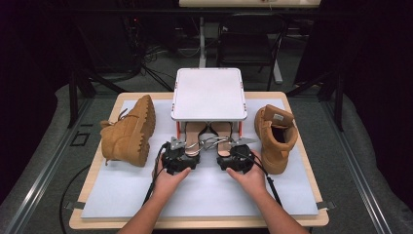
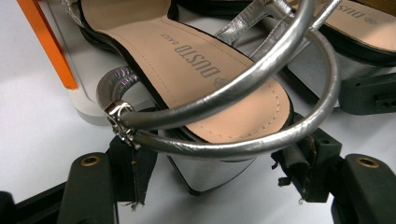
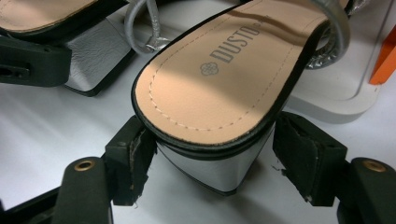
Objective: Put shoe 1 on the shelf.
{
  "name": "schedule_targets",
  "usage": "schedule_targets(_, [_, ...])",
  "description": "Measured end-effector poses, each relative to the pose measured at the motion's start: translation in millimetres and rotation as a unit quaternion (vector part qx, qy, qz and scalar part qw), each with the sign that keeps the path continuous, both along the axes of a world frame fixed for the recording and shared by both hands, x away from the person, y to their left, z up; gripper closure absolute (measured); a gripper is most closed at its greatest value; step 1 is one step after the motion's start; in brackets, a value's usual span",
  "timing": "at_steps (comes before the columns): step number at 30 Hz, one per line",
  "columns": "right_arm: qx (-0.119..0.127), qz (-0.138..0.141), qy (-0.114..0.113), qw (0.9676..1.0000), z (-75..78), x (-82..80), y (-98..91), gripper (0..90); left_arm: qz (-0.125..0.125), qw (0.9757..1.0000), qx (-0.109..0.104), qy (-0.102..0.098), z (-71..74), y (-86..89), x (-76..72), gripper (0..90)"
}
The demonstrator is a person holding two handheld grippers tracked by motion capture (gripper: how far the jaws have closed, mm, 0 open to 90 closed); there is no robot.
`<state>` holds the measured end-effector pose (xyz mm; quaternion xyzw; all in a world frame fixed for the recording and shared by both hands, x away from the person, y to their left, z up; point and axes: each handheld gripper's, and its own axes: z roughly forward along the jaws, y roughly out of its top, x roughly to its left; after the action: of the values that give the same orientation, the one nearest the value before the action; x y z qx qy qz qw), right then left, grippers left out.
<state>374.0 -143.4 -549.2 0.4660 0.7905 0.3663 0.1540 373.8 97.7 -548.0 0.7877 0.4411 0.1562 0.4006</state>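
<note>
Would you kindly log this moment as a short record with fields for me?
surface: white mat on a wooden table
rack: white shelf on orange legs
sandals: silver pair under the shelf, heels toward the person
left gripper: open, jaws either side of the left sandal heel
right gripper: open, jaws flanking the right sandal heel
left boot: tan, on its side
right boot: tan, upright
</note>
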Motion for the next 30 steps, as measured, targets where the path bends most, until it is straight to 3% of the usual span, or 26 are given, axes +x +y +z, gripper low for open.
schedule_targets(6, [-0.015,0.0,0.003,0.9999,-4.6,3.4,3.6,30.3,-0.004,0.9999,0.01,-0.003,-4.8,-0.5,1.4,33.7])
schedule_targets(18, [-0.023,-0.008,-0.003,0.9997,-6.4,0.0,6.0,30.5,0.003,1.0,-0.003,-0.006,-7.5,0.8,-0.7,33.5])
schedule_targets(24, [-0.049,-0.017,-0.02,0.9984,-1.4,-10.1,9.2,35.6,0.012,0.9999,-0.005,-0.006,-7.7,0.9,-5.0,34.2])
schedule_targets(30, [-0.024,-0.026,-0.026,0.999,7.0,-21.0,6.3,36.7,0.019,0.9994,-0.027,-0.011,-4.5,6.6,-15.1,34.2])
